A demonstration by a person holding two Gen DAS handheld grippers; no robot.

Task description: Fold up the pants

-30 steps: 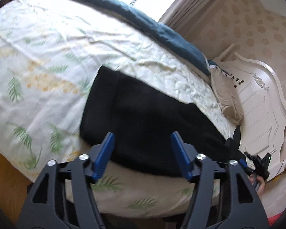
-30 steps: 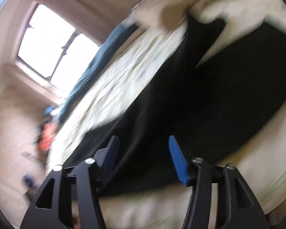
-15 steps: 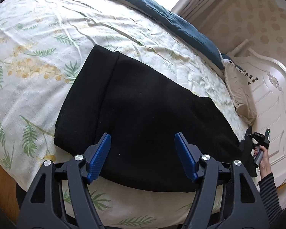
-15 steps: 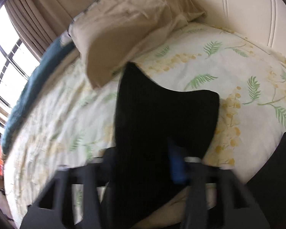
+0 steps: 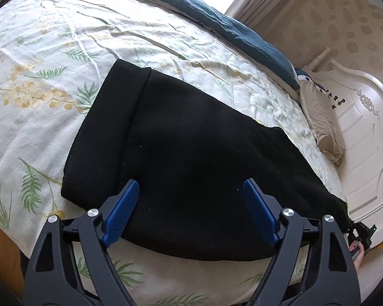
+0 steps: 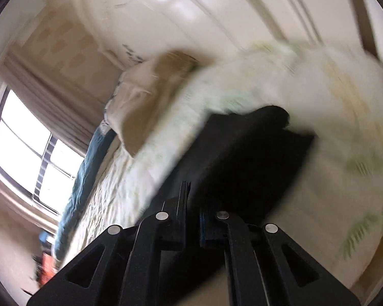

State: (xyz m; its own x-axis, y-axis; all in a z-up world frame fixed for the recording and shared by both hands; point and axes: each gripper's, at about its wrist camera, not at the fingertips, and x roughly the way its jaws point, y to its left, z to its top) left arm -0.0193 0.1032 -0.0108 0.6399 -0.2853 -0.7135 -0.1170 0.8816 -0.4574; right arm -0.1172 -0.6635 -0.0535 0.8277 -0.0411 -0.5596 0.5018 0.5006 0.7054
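Black pants (image 5: pixel 191 140) lie flat across the leaf-print bed sheet (image 5: pixel 51 89), their banded end at the left. My left gripper (image 5: pixel 190 186) hovers over the near edge of the pants; its jaws are opening and its blue pads (image 5: pixel 122 211) press on nothing. At the far right end of the pants, a hand holds my right gripper (image 5: pixel 362 232). The right wrist view is blurred by motion. There my right gripper (image 6: pixel 192 199) is shut, with the black pants (image 6: pixel 242 148) running forward from between its fingers.
A teal blanket (image 5: pixel 217 25) runs along the far side of the bed. A beige pillow (image 5: pixel 321 122) leans against the white headboard (image 5: pixel 357 127). A bright window (image 6: pixel 20 150) is beyond the bed. The wooden bed frame edge (image 5: pixel 2 255) shows at the lower left.
The left gripper's jaws spread wider and it came in lower over the pants. The right gripper went from open to shut on the pants and swung fast, blurring its view.
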